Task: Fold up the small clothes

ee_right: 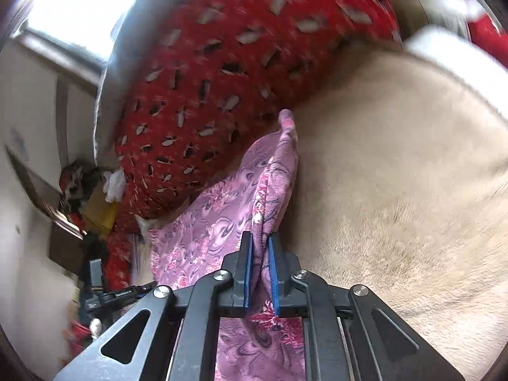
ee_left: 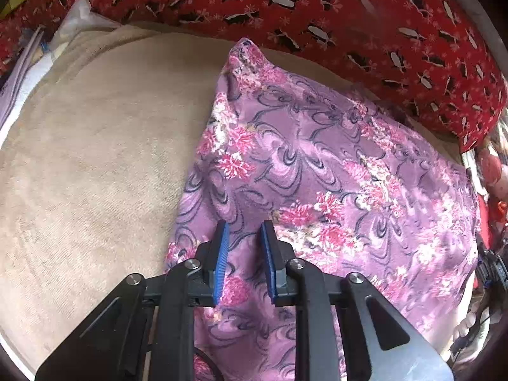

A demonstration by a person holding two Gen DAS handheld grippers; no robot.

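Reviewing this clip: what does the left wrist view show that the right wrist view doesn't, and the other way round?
Left wrist only: the left gripper, jaws apart over the purple floral cloth, which lies spread out; white papers at the far left edge.

Right wrist only: the right gripper shut on a bunched fold of that cloth; a bright window; a clutter pile by the wall.

Both: the cloth, the beige blanket under it, and the red patterned bedding behind.

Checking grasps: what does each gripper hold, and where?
Right gripper pinches a bunched edge of the purple floral cloth. Left gripper holds nothing, open above it.
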